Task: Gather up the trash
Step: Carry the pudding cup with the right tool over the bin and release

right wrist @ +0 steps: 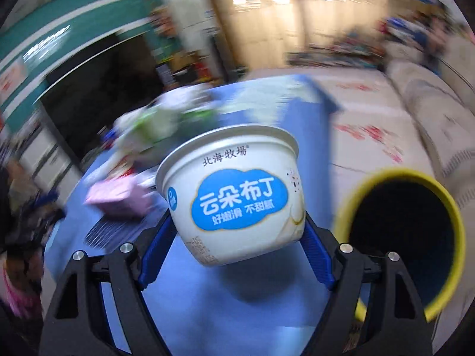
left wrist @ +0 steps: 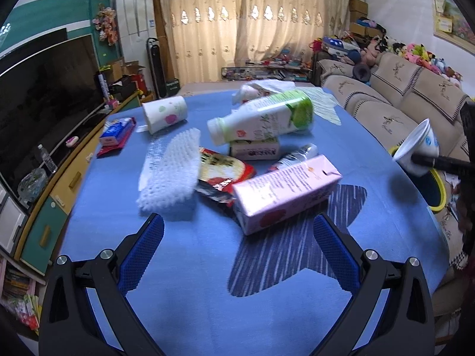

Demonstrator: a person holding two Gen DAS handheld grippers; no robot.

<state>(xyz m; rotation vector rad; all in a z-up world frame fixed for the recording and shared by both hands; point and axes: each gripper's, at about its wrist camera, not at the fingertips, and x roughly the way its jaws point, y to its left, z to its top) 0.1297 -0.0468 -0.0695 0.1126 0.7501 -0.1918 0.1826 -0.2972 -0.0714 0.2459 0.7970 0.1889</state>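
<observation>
My right gripper is shut on a white pudding cup with a blue cloud label, held above the table's right edge beside the yellow-rimmed bin. The cup and bin also show at the right of the left wrist view. My left gripper is open and empty above the blue tablecloth, just short of a pink carton. Beyond lie a white foam net, a red snack wrapper, a white-green bottle and a paper cup.
A blue-red packet lies at the table's left edge. A tissue and a clear bag lie at the far side. A TV cabinet stands left, a sofa right. The right wrist view is motion-blurred.
</observation>
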